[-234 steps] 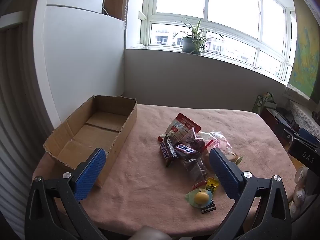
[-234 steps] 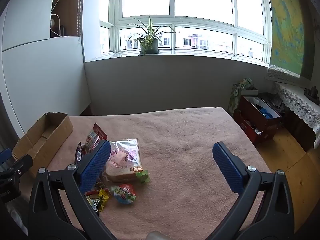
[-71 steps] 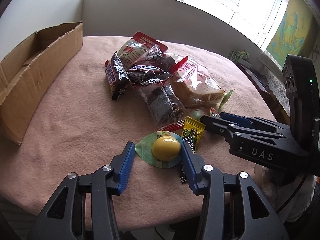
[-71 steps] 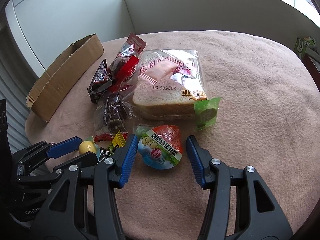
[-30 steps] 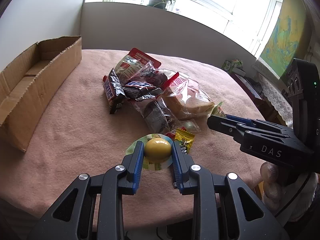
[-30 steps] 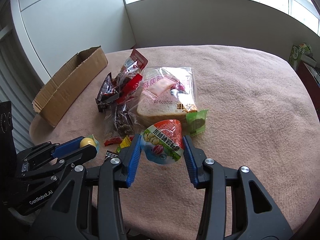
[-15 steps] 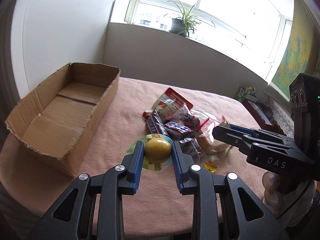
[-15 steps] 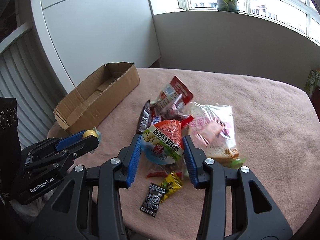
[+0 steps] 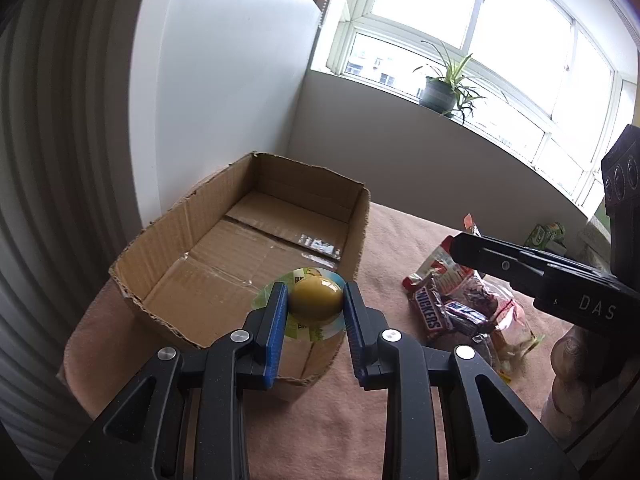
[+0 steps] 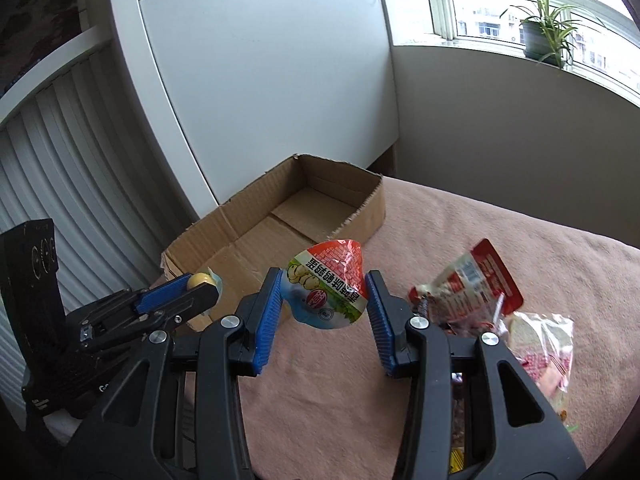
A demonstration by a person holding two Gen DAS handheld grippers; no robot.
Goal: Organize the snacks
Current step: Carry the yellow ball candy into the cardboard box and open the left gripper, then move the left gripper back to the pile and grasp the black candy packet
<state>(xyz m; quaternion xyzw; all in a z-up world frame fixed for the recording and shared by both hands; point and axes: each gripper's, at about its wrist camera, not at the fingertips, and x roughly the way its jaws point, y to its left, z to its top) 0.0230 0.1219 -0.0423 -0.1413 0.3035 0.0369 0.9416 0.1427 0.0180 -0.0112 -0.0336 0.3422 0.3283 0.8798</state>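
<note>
My left gripper (image 9: pixel 315 308) is shut on a yellow jelly cup (image 9: pixel 316 300) with a green-rimmed lid and holds it in the air over the near right corner of the empty cardboard box (image 9: pixel 168 240). My right gripper (image 10: pixel 325 300) is shut on a red, white and green jelly cup (image 10: pixel 326 290), held above the pink cloth just right of the box (image 10: pixel 240 236). The left gripper with its yellow cup (image 10: pixel 200 280) also shows in the right wrist view. The right gripper's arm (image 9: pixel 540 276) crosses the left wrist view.
A pile of snacks lies on the pink tablecloth (image 9: pixel 400 248): Snickers bars (image 9: pixel 430 314), a red-and-white pouch (image 10: pixel 476 280), a bagged sandwich (image 10: pixel 540 344). A white wall stands behind the box. A potted plant (image 9: pixel 440 96) sits on the windowsill.
Both grippers have carried their jelly cups left toward the cardboard box. The left one now hangs over the box's near corner; the snack pile has slid to the right of both views.
</note>
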